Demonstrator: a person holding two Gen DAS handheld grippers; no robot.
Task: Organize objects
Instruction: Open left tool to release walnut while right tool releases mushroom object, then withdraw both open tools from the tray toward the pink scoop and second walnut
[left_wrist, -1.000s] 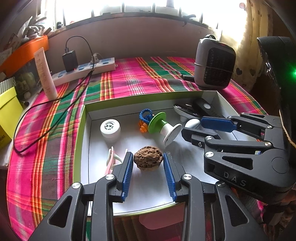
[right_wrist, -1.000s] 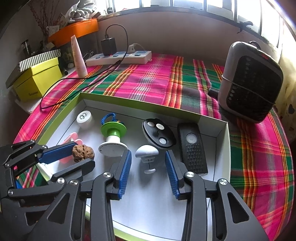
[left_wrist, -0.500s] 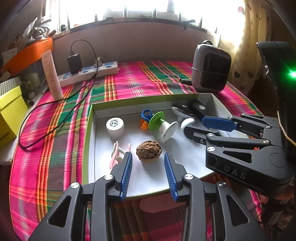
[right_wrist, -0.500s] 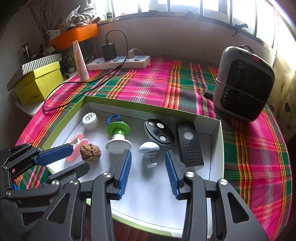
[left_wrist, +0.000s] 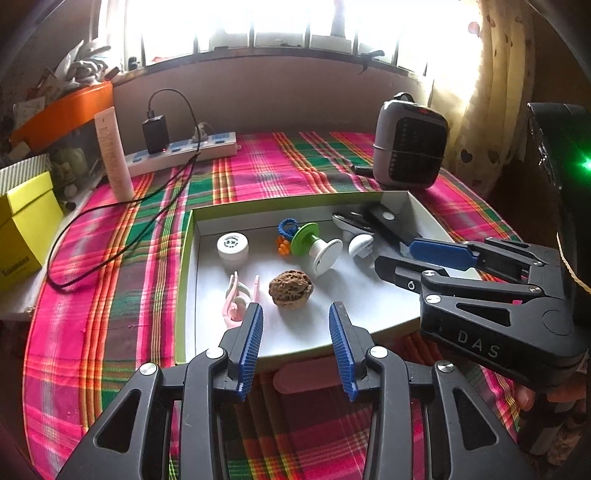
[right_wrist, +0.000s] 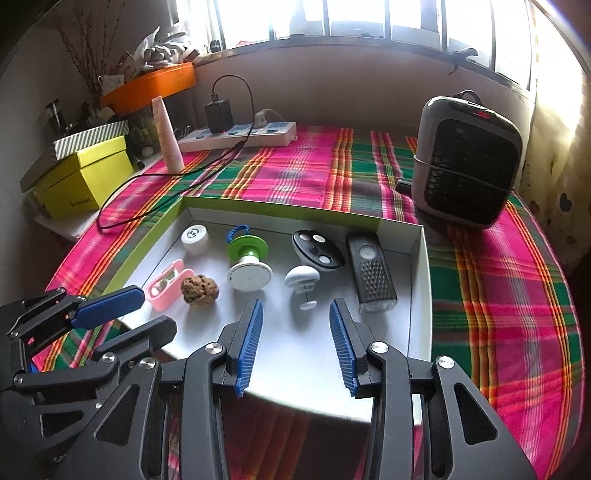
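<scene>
Both grippers hover empty over the near edge of the shallow green-rimmed white cardboard tray (left_wrist: 186, 258) on the plaid worktop — left gripper (left_wrist: 295, 345) released above the wrinkled brown walnut (left_wrist: 290, 287), right gripper (right_wrist: 295, 341) likewise unclenched — probably because everything already lies inside the tray.

The right gripper (left_wrist: 424, 258) hides part of the black remote (left_wrist: 388, 225). The yellow box (left_wrist: 22, 236) is cut off at the picture's edge, its label too small to read.
</scene>
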